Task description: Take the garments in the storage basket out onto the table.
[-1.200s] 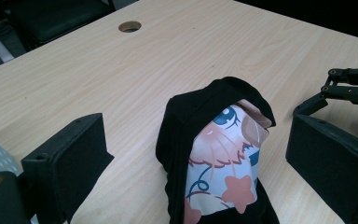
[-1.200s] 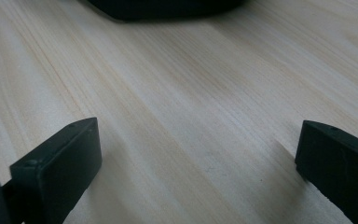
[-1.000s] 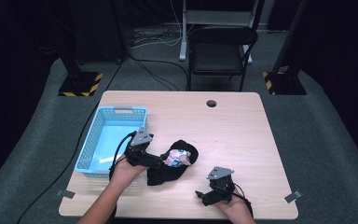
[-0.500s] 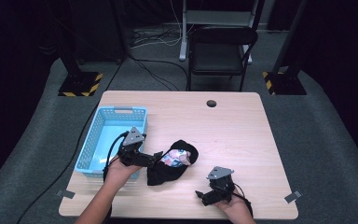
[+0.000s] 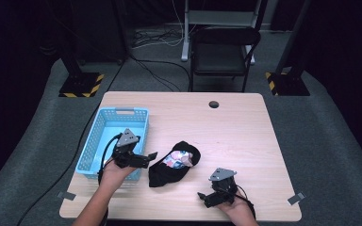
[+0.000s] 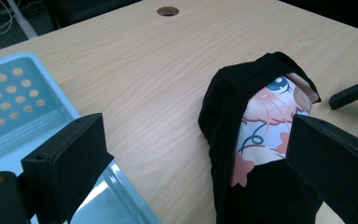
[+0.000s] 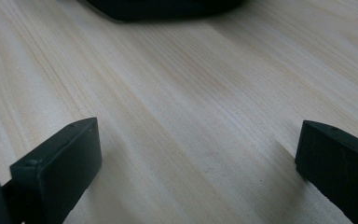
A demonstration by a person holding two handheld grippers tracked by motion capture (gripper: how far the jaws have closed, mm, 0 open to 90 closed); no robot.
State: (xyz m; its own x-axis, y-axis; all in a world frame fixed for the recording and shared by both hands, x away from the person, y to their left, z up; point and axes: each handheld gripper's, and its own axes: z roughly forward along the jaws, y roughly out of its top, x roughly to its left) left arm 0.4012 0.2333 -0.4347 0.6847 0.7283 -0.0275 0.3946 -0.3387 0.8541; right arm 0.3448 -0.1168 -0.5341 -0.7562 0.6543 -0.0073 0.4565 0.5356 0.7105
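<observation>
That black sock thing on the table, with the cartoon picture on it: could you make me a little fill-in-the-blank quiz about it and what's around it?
1. The basket at the table's left side is coloured ____.
2. The black sock lies ____ the basket, on the bare wood.
3. The left gripper has its jaws ____, with nothing between them.
4. The right gripper is near the table's front edge, and its jaws are ____.

Missing words: blue; outside; open; open
</observation>
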